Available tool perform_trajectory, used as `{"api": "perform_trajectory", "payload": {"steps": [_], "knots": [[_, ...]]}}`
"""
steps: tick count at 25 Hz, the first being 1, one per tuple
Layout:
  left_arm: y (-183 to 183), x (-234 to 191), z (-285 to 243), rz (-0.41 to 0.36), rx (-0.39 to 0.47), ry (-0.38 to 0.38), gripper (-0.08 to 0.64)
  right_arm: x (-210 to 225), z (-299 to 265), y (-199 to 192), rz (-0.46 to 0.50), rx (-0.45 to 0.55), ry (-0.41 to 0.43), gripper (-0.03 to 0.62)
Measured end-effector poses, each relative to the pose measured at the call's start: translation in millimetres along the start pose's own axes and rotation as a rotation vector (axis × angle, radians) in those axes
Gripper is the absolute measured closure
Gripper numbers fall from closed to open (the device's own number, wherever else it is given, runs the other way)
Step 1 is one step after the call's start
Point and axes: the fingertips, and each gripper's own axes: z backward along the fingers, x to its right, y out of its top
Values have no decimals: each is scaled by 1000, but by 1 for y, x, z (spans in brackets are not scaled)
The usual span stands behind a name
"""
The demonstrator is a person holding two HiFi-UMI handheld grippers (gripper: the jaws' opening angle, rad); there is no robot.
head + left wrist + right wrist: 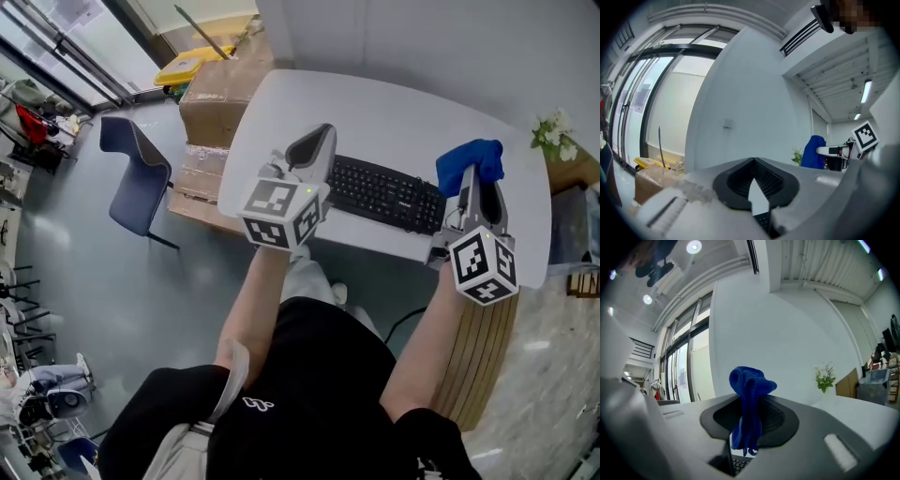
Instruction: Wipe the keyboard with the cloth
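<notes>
Right tool (749, 414): clenched on a bunched blue cloth (750, 385), raised in the air over the right end of the keyboard (384, 193).
Left tool (314, 142): tips pinched together on nothing, poised above the keyboard's left end.
Keyboard: black, lying across the near part of the white tabletop (394, 112), between the two raised arms.
Cloth: gripped around its middle, top puffed out above the tips, tail dangling below; apart from the keys in every view.
Done so far: cloth in hand and brought to the keyboard's side of the tabletop.
Left to do: by the look of it, the whole wipe; no contact between cloth and keys at this moment.
Next move, as a judgement: lowering the cloth onto the keys, then sweeping along the rows.
</notes>
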Motion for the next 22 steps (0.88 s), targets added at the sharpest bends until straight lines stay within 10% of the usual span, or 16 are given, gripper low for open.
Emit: {"api": "perform_trajectory", "payload": {"steps": [22], "knots": [[-117,-144,10,144,-204,195,561,-148,-111,-140,51,-351,285,495]]}}
